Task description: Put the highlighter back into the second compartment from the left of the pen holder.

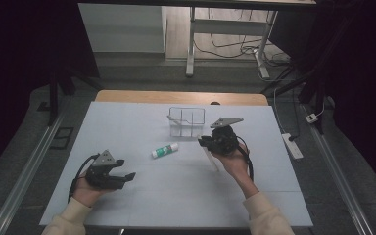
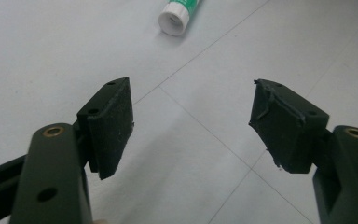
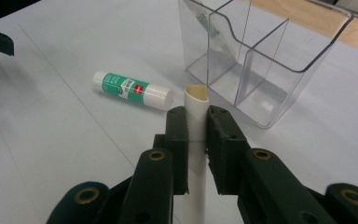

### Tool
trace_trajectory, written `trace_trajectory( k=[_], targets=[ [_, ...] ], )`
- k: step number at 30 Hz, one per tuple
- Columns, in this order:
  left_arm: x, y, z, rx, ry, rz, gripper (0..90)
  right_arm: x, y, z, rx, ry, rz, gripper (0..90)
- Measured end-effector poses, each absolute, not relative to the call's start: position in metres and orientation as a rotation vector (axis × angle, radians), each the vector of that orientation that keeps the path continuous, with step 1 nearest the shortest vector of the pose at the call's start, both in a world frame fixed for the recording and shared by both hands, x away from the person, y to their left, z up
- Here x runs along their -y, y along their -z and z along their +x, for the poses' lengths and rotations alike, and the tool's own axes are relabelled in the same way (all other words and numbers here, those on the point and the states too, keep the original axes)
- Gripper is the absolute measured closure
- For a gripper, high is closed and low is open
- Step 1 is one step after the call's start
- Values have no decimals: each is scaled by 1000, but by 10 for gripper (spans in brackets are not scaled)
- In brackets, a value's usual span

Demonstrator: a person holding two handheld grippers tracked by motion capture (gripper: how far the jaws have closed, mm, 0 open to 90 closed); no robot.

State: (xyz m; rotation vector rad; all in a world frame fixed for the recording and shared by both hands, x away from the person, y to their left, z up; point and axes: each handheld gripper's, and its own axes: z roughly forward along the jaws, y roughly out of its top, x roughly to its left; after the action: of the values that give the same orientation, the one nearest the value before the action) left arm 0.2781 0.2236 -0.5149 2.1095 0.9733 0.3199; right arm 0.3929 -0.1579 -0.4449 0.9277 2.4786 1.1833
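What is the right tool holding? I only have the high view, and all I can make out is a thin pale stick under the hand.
Observer: The right tool is shut on a white tube; the tube's end is open and hollow, poking up just past the pads.
Operator: And the clear organizer behind it, anything inside?
Observer: In the right gripper view the clear organizer has dividers, and the compartments facing the camera look empty.
Operator: Is the left tool gripping anything?
Observer: No. The left tool is open over bare table, with the glue stick lying ahead of it, white cap end toward it.
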Motion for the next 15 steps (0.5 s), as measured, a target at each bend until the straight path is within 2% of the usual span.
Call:
trace_trajectory(
  k=[15],
  targets=[
    [-224,515,278,-973,-320,2109,298,163,438,393,-2416,-1258,933,777]
  ],
)
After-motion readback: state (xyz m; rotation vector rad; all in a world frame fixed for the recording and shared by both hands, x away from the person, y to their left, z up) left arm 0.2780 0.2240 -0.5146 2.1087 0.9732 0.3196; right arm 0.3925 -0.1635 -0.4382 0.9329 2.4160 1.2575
